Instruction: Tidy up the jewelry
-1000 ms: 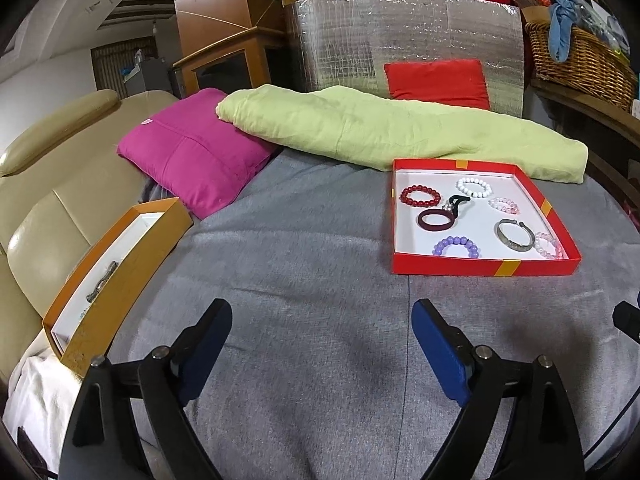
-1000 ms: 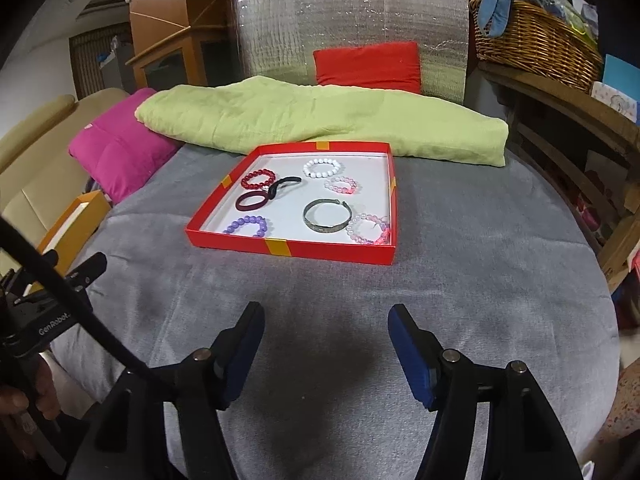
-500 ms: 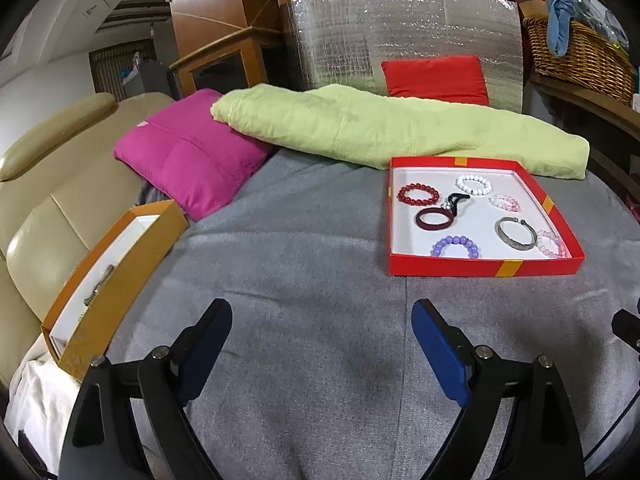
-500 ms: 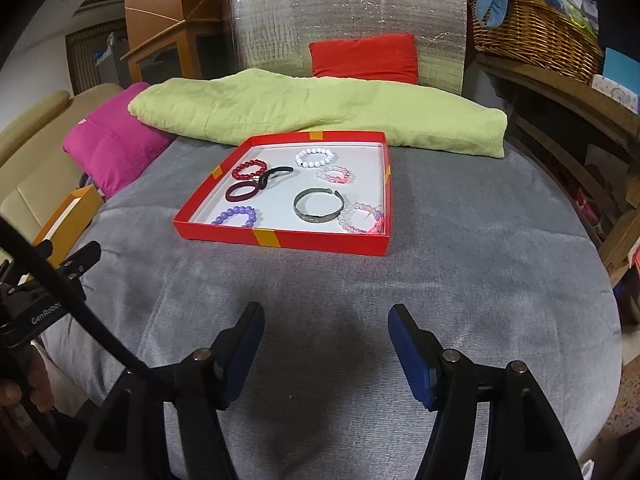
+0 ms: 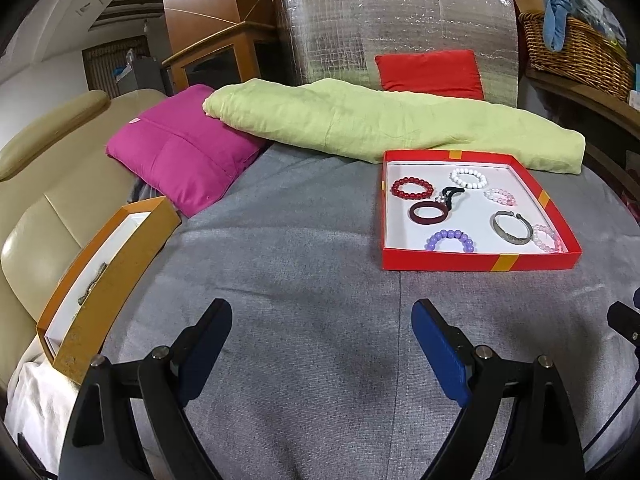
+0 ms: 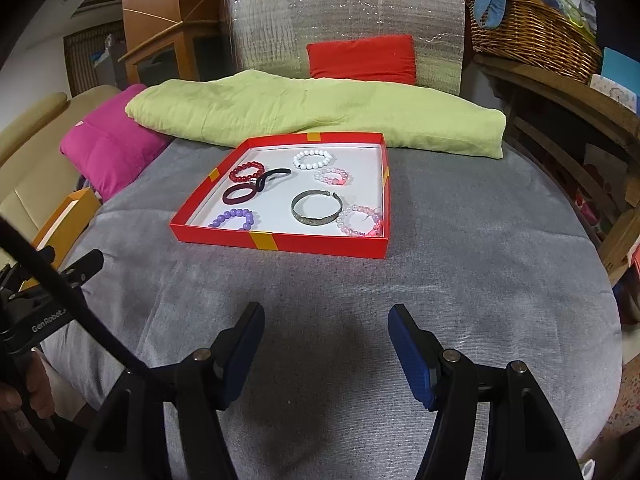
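Note:
A red tray [image 6: 280, 241] [image 5: 480, 262] lies on the grey cover and holds several bracelets: a red bead one [image 6: 247, 171], a white bead one [image 6: 312, 159], a purple bead one [image 6: 236, 218], a silver bangle [image 6: 317, 208], a dark maroon ring [image 6: 239, 194] and two pink bead ones. An orange box [image 5: 108, 276] with a small metal piece [image 5: 91, 284] inside sits at the left edge. My left gripper [image 5: 322, 326] hovers open over bare cover, short of both boxes. Nothing lies between the fingers of my right gripper [image 6: 326, 326], open in front of the tray.
A lime-green folded blanket [image 6: 312, 114] lies behind the tray, with a magenta cushion [image 5: 182, 152] to its left and a red cushion [image 6: 362, 58] against a silver foil panel. A wicker basket [image 6: 532, 30] stands on a wooden shelf at right. A beige sofa [image 5: 36, 184] borders the left.
The right gripper has edged nearer to the red tray, which now sits a little lower and larger in its view. The left gripper has stayed put.

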Tool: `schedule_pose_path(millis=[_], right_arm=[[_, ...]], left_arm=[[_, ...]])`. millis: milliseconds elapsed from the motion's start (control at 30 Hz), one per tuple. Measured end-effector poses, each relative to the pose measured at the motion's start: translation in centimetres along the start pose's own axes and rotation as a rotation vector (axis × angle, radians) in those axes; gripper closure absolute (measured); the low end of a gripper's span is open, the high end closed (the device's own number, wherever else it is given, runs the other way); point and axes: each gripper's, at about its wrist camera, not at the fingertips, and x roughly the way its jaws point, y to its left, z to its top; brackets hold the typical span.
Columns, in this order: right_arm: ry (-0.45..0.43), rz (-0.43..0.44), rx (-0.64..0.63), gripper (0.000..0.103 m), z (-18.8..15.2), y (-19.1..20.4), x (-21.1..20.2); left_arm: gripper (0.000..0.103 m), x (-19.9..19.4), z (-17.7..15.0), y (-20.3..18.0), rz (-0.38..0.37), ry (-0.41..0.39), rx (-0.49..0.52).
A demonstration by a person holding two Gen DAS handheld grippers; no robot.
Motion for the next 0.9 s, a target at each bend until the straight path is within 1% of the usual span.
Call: schedule_pose_path(millis=[900], right_arm=[[-0.018, 0.013, 0.003, 0.035, 0.3, 1.3, 0.4]], left_arm=[[0.012, 0.1, 0.2, 1.9, -0.012, 0.005, -0.046]])
